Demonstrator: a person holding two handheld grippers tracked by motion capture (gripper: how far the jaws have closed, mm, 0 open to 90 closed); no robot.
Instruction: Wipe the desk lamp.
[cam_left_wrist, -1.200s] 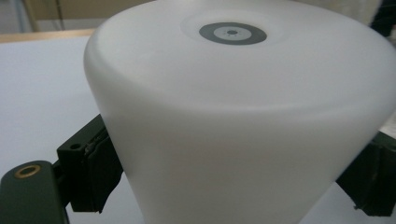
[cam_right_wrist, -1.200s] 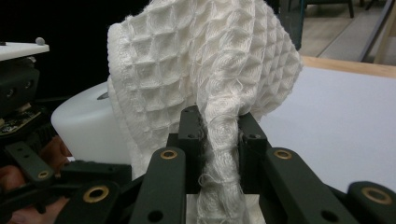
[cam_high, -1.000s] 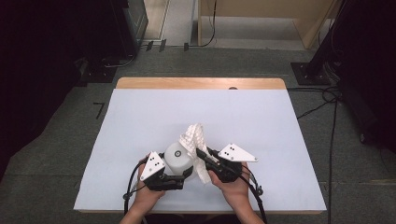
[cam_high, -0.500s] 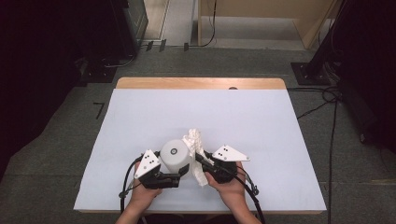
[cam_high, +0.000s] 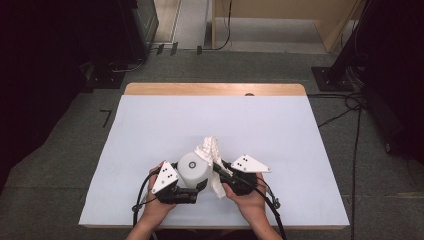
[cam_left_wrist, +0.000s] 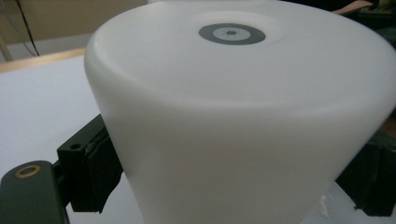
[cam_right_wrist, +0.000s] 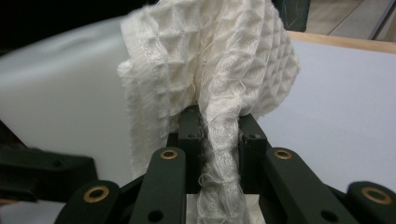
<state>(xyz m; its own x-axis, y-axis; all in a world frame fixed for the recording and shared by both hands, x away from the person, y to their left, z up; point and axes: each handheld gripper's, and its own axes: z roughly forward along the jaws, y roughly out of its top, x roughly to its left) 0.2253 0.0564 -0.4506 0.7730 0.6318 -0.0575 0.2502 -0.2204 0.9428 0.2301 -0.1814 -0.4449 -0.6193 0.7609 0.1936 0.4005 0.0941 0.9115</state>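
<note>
White table (cam_high: 150, 130) with a wooden far edge sits on grey carpet in the high view, and near its front edge the left gripper (cam_high: 192, 189) and right gripper (cam_high: 220, 172) meet around a white cup (cam_high: 192, 167) and a white waffle-weave cloth (cam_high: 212, 150). Left gripper view alone gives the cup (cam_left_wrist: 233, 116) upside down, grey-ringed base up, its wall clamped between the jaws. Right gripper view alone gives the cloth (cam_right_wrist: 210, 60) pinched in narrow jaws, bunched against the cup's side.

No text, label or number can be read anywhere (cup included).
</note>
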